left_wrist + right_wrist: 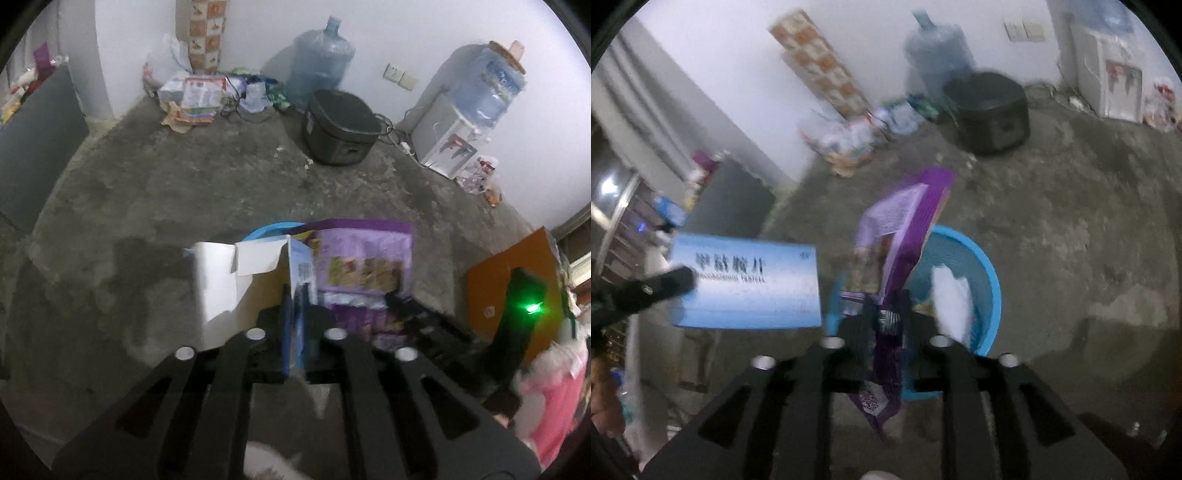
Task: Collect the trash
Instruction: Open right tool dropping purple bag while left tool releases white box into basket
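Observation:
My left gripper (294,306) is shut on a blue and white medicine box (258,266), held in the air; the same box (746,284) shows at the left of the right wrist view. My right gripper (886,310) is shut on a purple snack bag (908,221), which also shows in the left wrist view (364,258). Both are held above a blue plastic basket (991,280) on the concrete floor. The basket holds a white crumpled item (951,295). Only the basket's rim (273,229) shows in the left wrist view.
A black rice cooker (340,127) stands at the back, with water jugs (321,62) and a white dispenser (448,140) by the wall. A pile of paper litter (195,99) lies in the corner. An orange board (513,273) stands right.

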Available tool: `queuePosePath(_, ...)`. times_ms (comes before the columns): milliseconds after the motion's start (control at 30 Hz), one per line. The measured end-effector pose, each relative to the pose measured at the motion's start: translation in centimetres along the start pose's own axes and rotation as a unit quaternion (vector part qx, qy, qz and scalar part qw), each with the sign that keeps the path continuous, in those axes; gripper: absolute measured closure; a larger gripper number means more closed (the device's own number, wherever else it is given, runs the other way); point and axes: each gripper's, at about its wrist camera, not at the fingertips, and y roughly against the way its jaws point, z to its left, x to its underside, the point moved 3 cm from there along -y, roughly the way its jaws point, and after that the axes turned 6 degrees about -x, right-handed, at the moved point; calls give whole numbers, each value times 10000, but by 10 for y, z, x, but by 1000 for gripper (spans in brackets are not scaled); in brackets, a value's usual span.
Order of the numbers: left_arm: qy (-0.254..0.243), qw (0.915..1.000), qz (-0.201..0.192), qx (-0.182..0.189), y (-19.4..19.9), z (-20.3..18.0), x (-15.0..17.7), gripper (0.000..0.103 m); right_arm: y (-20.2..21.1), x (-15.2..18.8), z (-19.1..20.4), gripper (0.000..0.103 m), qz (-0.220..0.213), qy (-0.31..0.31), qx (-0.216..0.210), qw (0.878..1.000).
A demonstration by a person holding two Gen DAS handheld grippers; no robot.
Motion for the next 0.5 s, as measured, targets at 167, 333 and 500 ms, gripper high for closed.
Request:
queuePosePath(167, 243, 9985, 482, -121, -66, -2, 5, 67, -60, 19, -58, 46, 701, -1002, 510, 9912)
queuePosePath(333, 315, 9985, 363, 254, -64, -3, 5, 63, -41, 24, -79, 43, 351, -1332, 404, 9896)
queuePosePath(500, 323, 9988, 16, 372, -27, -1, 0, 63, -21, 20, -77, 43, 100, -1190, 364, 9922)
